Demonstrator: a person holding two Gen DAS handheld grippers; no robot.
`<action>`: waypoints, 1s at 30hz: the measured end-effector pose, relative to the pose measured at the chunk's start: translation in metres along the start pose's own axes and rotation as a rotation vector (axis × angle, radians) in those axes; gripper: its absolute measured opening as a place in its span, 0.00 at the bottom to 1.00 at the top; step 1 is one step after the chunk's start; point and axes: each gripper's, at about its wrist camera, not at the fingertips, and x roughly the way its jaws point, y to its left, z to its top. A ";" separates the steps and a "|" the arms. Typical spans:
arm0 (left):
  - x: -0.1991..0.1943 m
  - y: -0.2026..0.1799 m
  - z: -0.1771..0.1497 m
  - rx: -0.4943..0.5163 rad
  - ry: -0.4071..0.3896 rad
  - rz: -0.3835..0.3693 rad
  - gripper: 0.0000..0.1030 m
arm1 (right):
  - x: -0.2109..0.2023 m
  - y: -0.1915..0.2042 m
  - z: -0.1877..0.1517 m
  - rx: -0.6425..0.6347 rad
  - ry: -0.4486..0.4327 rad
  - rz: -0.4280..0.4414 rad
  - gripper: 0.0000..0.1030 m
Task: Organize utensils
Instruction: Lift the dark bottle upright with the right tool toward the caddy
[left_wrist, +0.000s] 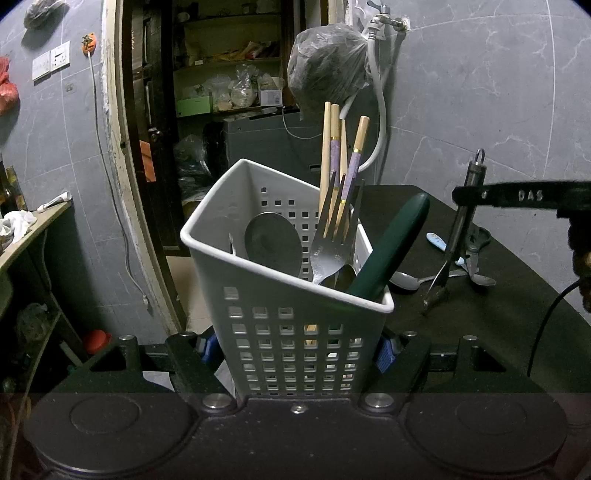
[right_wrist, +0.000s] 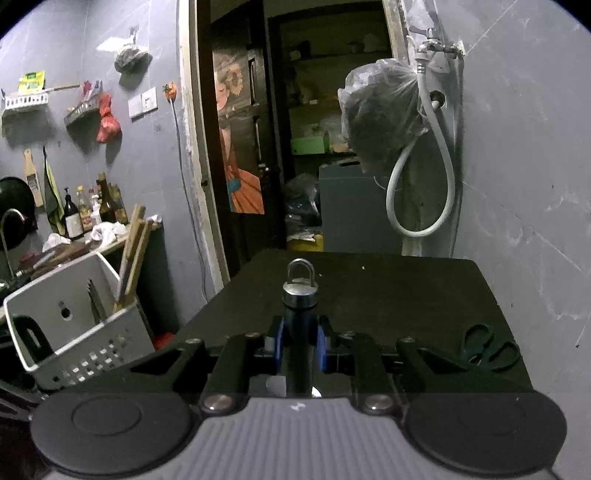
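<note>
Left hand-held gripper (left_wrist: 295, 349) clamps the white caddy (left_wrist: 288, 295), already w/ fork, chopsticks, ladle inside; right hand-held gripper (right_wrist: 298, 345) pinches the steel peeler (right_wrist: 300, 291) mid-air; spoons (left_wrist: 406, 281) & scissors (right_wrist: 487, 347) left on desk (right_wrist: 388, 291)

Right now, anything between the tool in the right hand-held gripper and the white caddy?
No obstacle visible. The right hand-held gripper holds the metal tool above the table; open air separates it from the caddy, clamped by the left hand-held gripper.
</note>
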 end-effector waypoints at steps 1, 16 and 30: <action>0.000 0.000 0.000 -0.002 0.000 0.000 0.74 | -0.002 0.001 0.000 0.000 -0.004 0.002 0.19; -0.001 0.000 -0.001 -0.010 -0.001 0.010 0.74 | -0.060 0.037 0.093 -0.091 -0.281 0.179 0.19; -0.004 -0.001 -0.003 -0.011 -0.001 0.019 0.74 | -0.057 0.083 0.121 -0.148 -0.356 0.422 0.20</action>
